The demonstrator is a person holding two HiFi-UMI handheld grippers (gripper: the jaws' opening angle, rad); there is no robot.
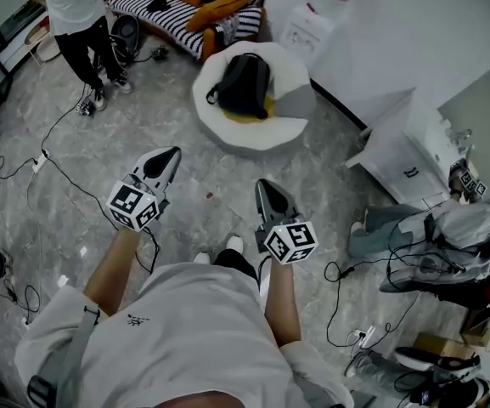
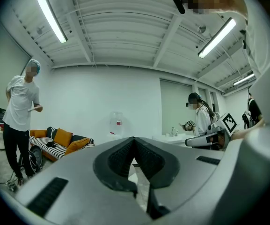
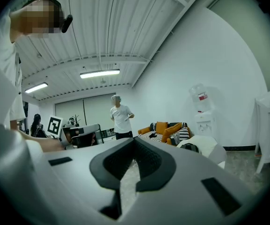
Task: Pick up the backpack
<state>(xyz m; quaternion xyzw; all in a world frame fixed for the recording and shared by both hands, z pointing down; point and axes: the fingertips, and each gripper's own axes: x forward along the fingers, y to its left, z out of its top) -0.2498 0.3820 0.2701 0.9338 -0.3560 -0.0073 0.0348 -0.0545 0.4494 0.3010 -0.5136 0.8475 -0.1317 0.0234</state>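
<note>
A black and grey backpack [image 1: 245, 83] lies in a round white chair [image 1: 257, 134] across the marble floor, well ahead of both grippers. In the right gripper view the backpack [image 3: 190, 147] shows small at the right, on the same chair. My left gripper [image 1: 173, 153] is held out at chest height, pointing forward, jaws shut with nothing in them [image 2: 134, 139]. My right gripper [image 1: 264, 184] is held beside it, also shut and empty [image 3: 134, 142]. Neither is near the backpack.
A striped sofa with orange cushions [image 1: 185, 7] and a water dispenser [image 1: 317, 19] stand behind the chair. A person [image 1: 75, 15] stands at the far left. A white cabinet [image 1: 410, 151] and another person [image 1: 448, 245] are to the right. Cables [image 1: 49, 164] cross the floor.
</note>
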